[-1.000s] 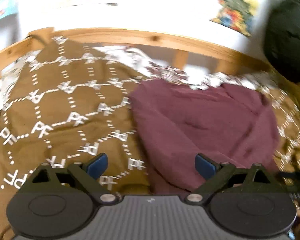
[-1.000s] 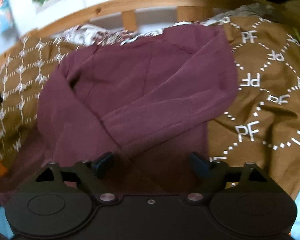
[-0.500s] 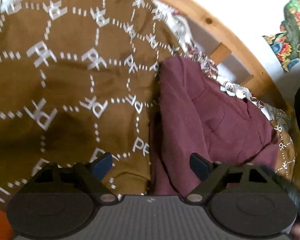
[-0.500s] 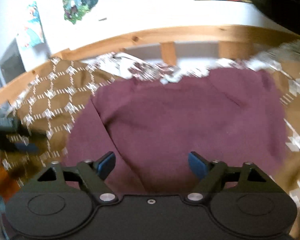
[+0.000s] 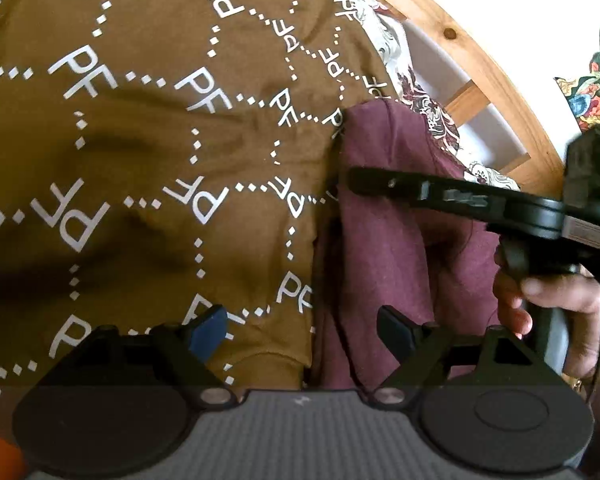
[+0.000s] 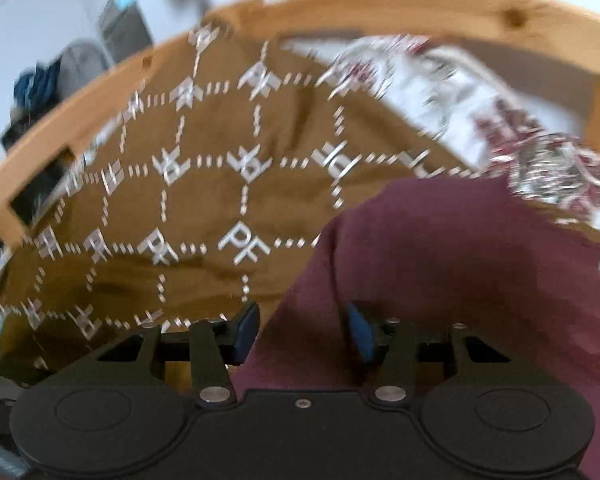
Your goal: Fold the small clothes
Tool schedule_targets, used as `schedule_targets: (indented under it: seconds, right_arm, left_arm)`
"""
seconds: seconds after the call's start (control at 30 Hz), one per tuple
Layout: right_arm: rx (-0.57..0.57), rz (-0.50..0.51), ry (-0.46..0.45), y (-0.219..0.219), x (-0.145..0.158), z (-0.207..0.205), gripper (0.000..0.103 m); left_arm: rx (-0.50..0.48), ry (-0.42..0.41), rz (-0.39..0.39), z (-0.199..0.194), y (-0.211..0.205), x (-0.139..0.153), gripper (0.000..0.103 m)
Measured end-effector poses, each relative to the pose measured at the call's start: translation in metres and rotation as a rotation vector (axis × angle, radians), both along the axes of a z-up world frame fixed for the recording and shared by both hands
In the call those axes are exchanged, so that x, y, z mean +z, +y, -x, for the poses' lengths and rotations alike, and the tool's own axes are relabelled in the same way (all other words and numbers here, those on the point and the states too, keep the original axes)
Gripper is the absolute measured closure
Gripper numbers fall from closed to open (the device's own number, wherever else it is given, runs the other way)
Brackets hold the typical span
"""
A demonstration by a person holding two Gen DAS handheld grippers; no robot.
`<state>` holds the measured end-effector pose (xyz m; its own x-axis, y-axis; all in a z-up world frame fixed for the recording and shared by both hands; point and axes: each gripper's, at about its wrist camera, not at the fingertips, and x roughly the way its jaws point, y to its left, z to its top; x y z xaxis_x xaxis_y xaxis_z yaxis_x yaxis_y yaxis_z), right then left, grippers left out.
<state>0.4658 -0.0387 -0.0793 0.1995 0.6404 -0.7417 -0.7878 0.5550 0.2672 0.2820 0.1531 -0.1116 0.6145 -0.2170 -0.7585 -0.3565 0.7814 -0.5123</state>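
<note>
On the brown PF-printed blanket (image 5: pixel 148 168) inside the wooden bed frame (image 5: pixel 496 80), beneath a white wall, the maroon garment (image 5: pixel 396 240) lies with its edge between the closing right gripper (image 6: pixel 304 326), while the left gripper (image 5: pixel 304 330) gapes empty.

Garment (image 5: pixel 388 240) lies on the blanket (image 5: pixel 160 152), which extends to its left in both wrist views. Patterned sheet (image 5: pixel 432 112) lies behind both, and the wooden bed rail (image 5: pixel 480 60) behind the sheet. Right gripper (image 6: pixel 304 328) sits over the garment's left edge (image 6: pixel 320 248); left gripper (image 5: pixel 304 328) straddles the garment-blanket boundary nearer the viewer.
</note>
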Motion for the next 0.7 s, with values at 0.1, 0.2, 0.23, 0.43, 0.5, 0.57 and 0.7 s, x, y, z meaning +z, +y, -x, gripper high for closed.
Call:
schedule_targets:
  seconds: [0.1, 0.2, 0.23, 0.43, 0.5, 0.57, 0.7]
  right_arm:
    - [0.03, 0.043, -0.042, 0.004, 0.0, 0.005, 0.097]
    - [-0.002, -0.035, -0.061, -0.02, 0.015, 0.005, 0.097]
    - [-0.033, -0.071, -0.049, -0.031, 0.02, 0.002, 0.097]
    - [-0.177, -0.215, 0.033, -0.085, 0.027, -0.018, 0.097]
    - [-0.207, -0.233, 0.053, -0.096, 0.023, -0.022, 0.097]
    - [-0.226, -0.247, 0.065, -0.102, 0.019, -0.023, 0.097]
    - [-0.225, -0.265, 0.078, -0.102, 0.015, -0.021, 0.097]
  left_arm:
    - [-0.013, -0.023, 0.002, 0.0, -0.003, 0.003, 0.018]
    - [-0.022, -0.064, 0.01, 0.001, -0.004, 0.007, 0.018]
    - [-0.026, -0.087, 0.019, 0.001, -0.005, 0.008, 0.018]
    - [-0.07, -0.237, 0.095, -0.003, -0.002, 0.016, 0.023]
    - [-0.1, -0.243, 0.143, -0.012, -0.002, 0.013, 0.023]
    - [-0.129, -0.225, 0.255, -0.022, 0.002, 0.001, 0.023]
    - [-0.137, -0.246, 0.419, -0.04, 0.008, -0.014, 0.023]
